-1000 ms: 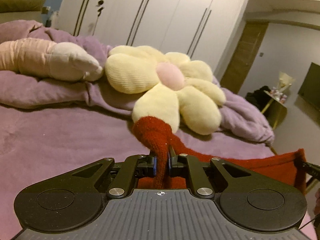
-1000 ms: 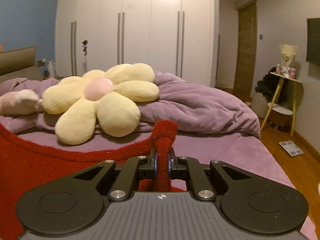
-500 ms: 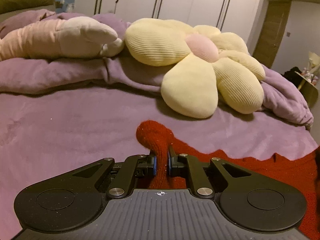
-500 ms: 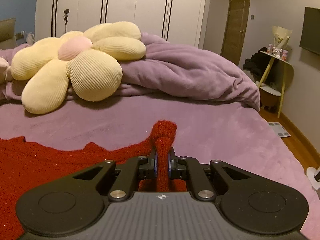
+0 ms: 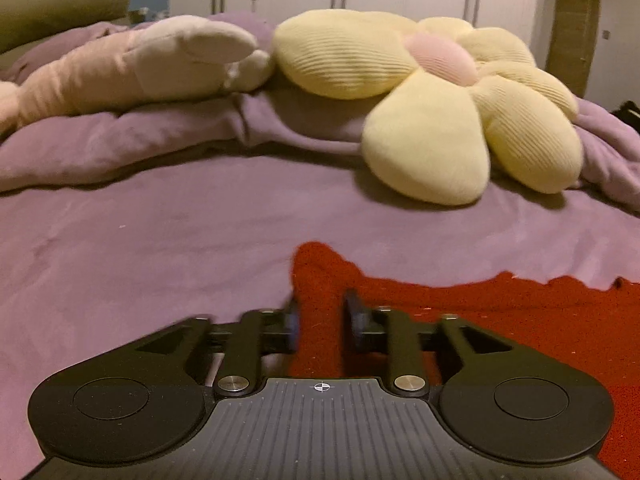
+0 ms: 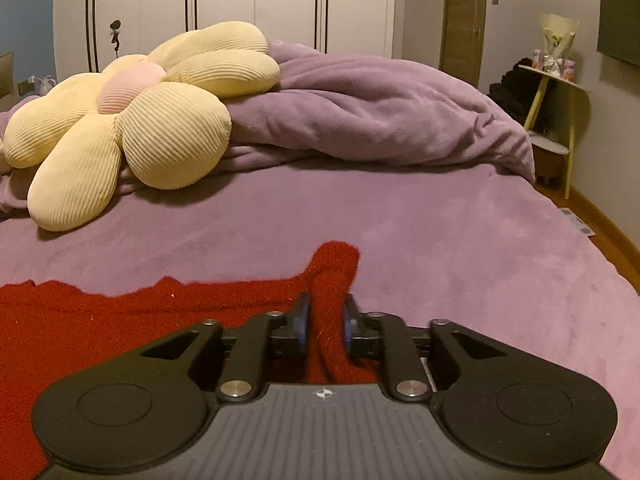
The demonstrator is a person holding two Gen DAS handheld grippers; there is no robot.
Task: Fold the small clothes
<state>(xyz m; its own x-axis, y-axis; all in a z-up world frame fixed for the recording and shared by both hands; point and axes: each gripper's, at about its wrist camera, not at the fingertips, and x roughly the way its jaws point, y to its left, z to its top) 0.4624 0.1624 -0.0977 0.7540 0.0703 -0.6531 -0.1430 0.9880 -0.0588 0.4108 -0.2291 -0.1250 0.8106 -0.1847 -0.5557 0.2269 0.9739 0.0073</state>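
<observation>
A red knitted garment [image 5: 500, 320] lies spread on the purple bed, running right in the left wrist view and left in the right wrist view [image 6: 120, 320]. My left gripper [image 5: 320, 320] is low over its left corner; the jaws stand slightly apart with a bunch of red fabric between them. My right gripper [image 6: 325, 320] is low over the right corner, jaws likewise slightly apart around a ridge of red fabric. Both corners rest down on the bed.
A yellow flower cushion [image 5: 440, 112] [image 6: 132, 120] and a pale pink plush [image 5: 140, 68] lie at the head of the bed on a bunched purple duvet [image 6: 380, 112]. The bed's right edge, wooden floor and a small side table [image 6: 556, 92] are at right.
Both grippers have come down from holding the garment lifted to the bed surface. Their jaws have parted from tightly shut on the fabric to slightly open.
</observation>
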